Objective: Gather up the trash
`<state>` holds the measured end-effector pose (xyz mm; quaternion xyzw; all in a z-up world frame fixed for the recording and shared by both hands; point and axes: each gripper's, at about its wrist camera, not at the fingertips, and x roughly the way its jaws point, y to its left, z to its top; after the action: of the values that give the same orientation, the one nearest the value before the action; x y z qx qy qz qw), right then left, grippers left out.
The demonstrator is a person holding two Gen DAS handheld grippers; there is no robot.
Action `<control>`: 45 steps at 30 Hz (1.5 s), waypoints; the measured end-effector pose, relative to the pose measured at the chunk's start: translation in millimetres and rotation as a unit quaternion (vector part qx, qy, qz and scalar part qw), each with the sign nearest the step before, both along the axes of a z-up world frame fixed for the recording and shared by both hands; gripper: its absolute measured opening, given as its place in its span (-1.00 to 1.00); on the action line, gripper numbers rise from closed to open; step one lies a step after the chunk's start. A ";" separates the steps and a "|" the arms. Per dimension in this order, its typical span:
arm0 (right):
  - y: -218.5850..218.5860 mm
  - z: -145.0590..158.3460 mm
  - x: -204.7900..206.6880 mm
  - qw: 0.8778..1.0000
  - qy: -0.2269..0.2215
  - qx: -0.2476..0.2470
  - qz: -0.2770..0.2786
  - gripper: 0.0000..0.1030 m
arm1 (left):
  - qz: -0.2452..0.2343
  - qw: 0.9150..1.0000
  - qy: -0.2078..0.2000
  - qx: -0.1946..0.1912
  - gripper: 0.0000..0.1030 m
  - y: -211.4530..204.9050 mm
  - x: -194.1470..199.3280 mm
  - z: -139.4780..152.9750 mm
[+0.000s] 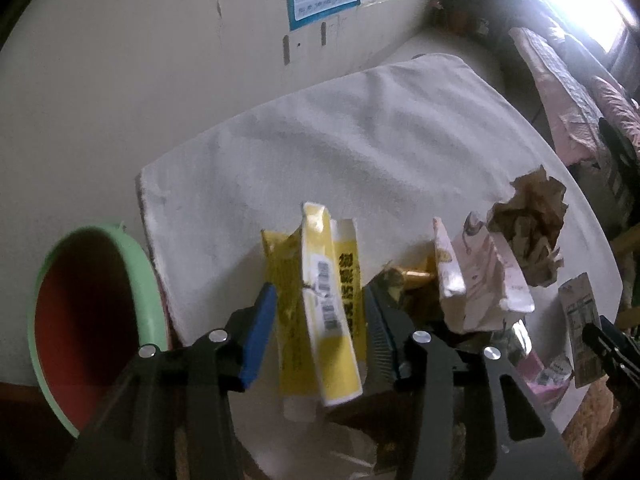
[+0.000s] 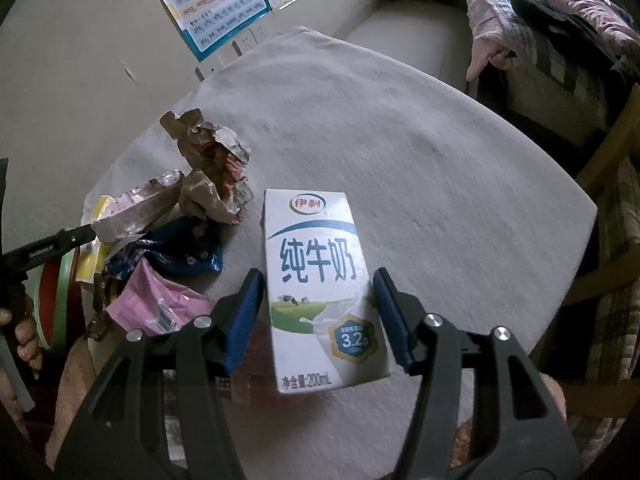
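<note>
Crowding the near left part of the cloth-covered worktop (image 2: 420,152) is a heap of trash: a crumpled brown paper wad (image 2: 212,168), a flattened pink-and-white carton (image 2: 136,208), a dark blue wrapper (image 2: 180,252) and a pink wrapper (image 2: 156,300). A green-rimmed bowl (image 1: 92,320) with a red inside sits at the worktop's left edge, just beside the cloth. Alphabet posters (image 2: 220,8) hang on the wall behind, and bedding lies heaped at the right.

Between the pads of the left claw (image 1: 320,320) stands a crushed yellow-and-white carton (image 1: 324,312), barcode facing the camera; the jaws are partly open with gaps on both sides, so the pads seem not to press it, though blur makes this uncertain.

The right claw (image 2: 318,316) frames a white milk carton (image 2: 320,288) with blue lettering and a meadow picture, lying clear of the heap on the cloth. Its jaws are about half open, a sliver of space showing at each pad.
</note>
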<state>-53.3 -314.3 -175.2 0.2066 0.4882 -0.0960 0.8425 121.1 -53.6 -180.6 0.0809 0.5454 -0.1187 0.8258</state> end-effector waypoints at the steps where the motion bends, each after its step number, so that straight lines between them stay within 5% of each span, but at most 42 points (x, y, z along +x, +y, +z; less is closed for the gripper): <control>1: -0.6 0.1 -0.2 1.000 0.001 0.003 -0.001 0.10 | 0.003 1.000 -0.002 -0.001 -0.09 2.6 -1.6 0.6; 4: -2.5 0.2 -0.9 1.000 0.003 0.014 -0.004 0.25 | 0.007 1.000 0.005 -0.004 -0.06 7.6 -6.6 -4.1; 12: -11.1 -10.9 -6.3 0.999 0.027 0.037 -0.020 0.25 | 0.017 1.000 0.024 -0.009 -0.10 12.8 -5.3 -20.9; 14: -14.2 -14.4 -8.0 0.998 0.028 0.049 -0.025 0.24 | 0.014 0.999 0.027 -0.013 -0.35 12.9 -5.6 -23.9; 20: -16.9 -7.6 -14.7 0.997 0.014 0.064 -0.040 0.14 | 0.022 1.000 0.014 -0.013 -0.50 13.2 -12.0 -22.2; 35: -7.4 58.0 -26.6 0.995 -0.070 0.066 -0.036 0.13 | 0.034 0.992 -0.114 -0.046 -0.50 26.1 -56.9 62.7; 45: 18.8 86.7 -20.5 0.993 -0.097 0.062 -0.001 0.13 | 0.016 0.987 -0.152 -0.058 -0.50 24.3 -68.6 90.3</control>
<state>-73.8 -295.5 -88.5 0.2677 0.4093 -0.0460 0.8711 52.6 -29.3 -90.3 0.0413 0.4071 -0.1231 0.9041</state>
